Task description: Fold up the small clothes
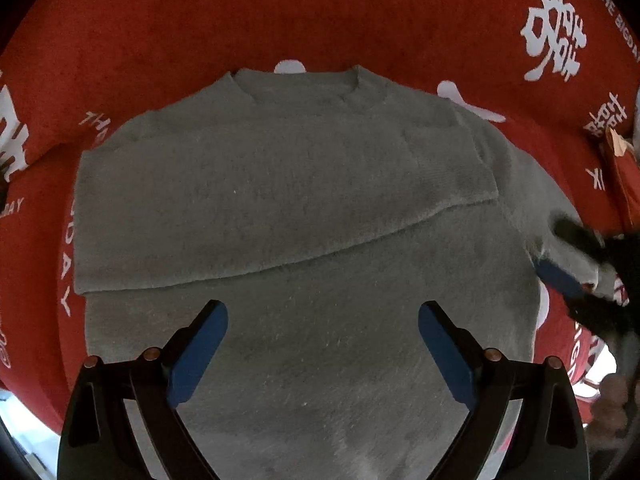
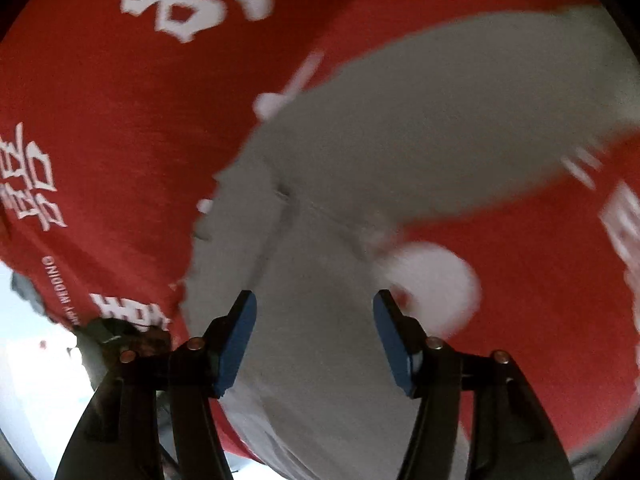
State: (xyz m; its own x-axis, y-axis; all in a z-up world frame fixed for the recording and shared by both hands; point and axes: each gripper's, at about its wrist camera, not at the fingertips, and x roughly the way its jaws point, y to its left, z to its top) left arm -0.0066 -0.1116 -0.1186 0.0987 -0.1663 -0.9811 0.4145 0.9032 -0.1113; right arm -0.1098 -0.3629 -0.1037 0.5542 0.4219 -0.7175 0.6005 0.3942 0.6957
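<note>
The grey sweater (image 1: 304, 208) lay flat on the red cloth (image 1: 160, 32), one sleeve folded across its chest; the left gripper (image 1: 323, 344) hung above it, jaws spread wide and empty; the right gripper (image 2: 315, 340), at the sweater's right edge, had its jaws apart, pinching nothing.

Domestic setting, most likely a home. Indicators: a red cloth (image 1: 280, 12) printed with white double-happiness characters (image 1: 554, 28) and "wedding" lettering covers the whole work surface. A grey sweater (image 1: 304, 208) lies flat on the cloth. Surroundings beyond the cloth are too blurred to identify.
</note>
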